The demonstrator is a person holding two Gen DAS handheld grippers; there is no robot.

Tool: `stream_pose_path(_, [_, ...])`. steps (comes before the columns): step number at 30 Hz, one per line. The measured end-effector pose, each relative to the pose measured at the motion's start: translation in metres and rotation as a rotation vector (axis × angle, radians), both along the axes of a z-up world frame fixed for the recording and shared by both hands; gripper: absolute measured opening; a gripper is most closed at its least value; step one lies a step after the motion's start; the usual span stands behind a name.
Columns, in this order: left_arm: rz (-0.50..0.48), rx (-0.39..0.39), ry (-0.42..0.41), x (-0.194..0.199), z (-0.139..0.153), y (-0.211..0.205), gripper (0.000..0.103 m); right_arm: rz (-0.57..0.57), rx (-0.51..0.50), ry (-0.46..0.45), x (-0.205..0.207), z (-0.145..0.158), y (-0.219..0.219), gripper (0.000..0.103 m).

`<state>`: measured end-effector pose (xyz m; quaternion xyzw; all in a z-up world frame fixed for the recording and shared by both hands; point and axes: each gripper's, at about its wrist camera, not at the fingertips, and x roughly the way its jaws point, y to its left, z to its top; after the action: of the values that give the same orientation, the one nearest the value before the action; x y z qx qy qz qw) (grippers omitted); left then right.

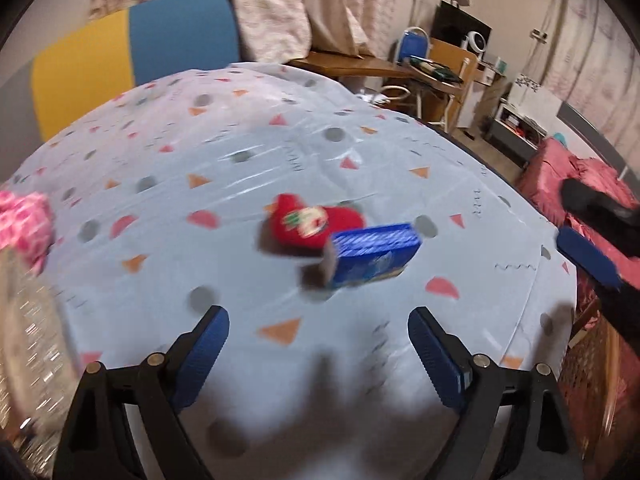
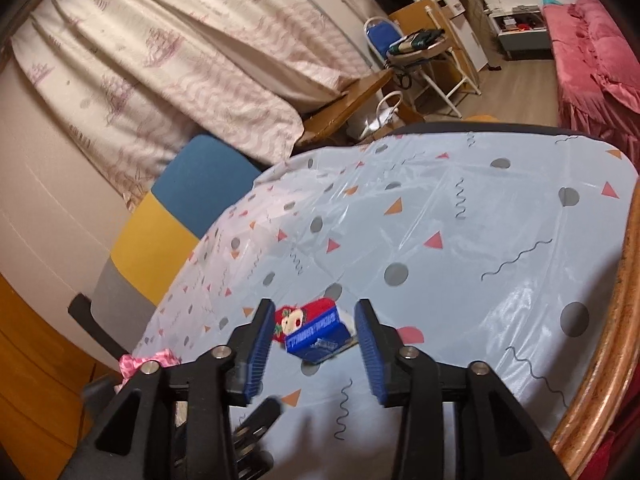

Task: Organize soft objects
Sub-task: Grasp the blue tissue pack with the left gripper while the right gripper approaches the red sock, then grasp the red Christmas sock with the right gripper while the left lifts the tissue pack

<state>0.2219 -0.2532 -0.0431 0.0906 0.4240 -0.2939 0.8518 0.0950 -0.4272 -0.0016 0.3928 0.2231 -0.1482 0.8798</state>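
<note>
Our left gripper [image 1: 318, 354] hangs nearest, jaws wide apart and empty over the tablecloth [image 1: 248, 144]; our right gripper [image 2: 314, 342] stands partly apart, framing but not touching the blue box [image 2: 320, 338]. Mid-table, the red plush [image 1: 310, 226] touches the box; a pink soft thing [image 1: 26, 222] lies far left. We judge the plush light and squashy, best pinched across its middle.

My left wrist view is smeared: the red plush toy's [image 1: 310, 222] printing is unreadable. At nine o'clock, the pink patterned cloth [image 1: 24, 220] is cut off, and a glittery clear thing [image 1: 28, 332] blurs beyond recognition.
</note>
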Motion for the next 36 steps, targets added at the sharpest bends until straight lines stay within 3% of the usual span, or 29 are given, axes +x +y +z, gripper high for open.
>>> stream_pose_path(7, [-0.039,-0.015,0.081,0.027,-0.016,-0.064,0.094,0.013,0.009,-0.020,0.000,0.001,-0.001,0.047])
stream_pose_path(10, [0.003,0.002,0.097,0.039,-0.024,-0.081,0.094,0.019,0.014,-0.018,0.001,-0.001,-0.001,0.047])
stream_pose_path(11, [0.019,-0.004,0.112,0.043,-0.027,-0.083,0.092,0.028,0.015,-0.013,0.003,-0.001,0.000,0.047])
stream_pose_path(13, [0.050,-0.010,0.127,0.050,-0.033,-0.086,0.075,0.041,0.015,-0.008,0.004,-0.001,0.001,0.047])
stream_pose_path(15, [0.036,-0.016,0.116,0.049,-0.036,-0.085,0.074,0.052,0.011,-0.006,0.006,-0.001,0.002,0.047])
stream_pose_path(19, [0.013,-0.032,0.072,0.031,-0.034,-0.060,0.074,0.057,0.019,0.005,0.007,-0.003,0.002,0.047])
stream_pose_path(28, [0.065,0.039,-0.005,-0.032,-0.031,0.040,0.074,0.106,-0.032,0.080,0.019,-0.004,0.014,0.047])
stream_pose_path(32, [0.083,0.052,-0.022,-0.064,-0.030,0.083,0.074,0.187,-0.063,0.160,0.034,-0.007,0.026,0.047])
stream_pose_path(36, [0.122,0.036,-0.001,-0.085,-0.029,0.119,0.074,0.360,-0.148,0.356,0.077,-0.020,0.047,0.047])
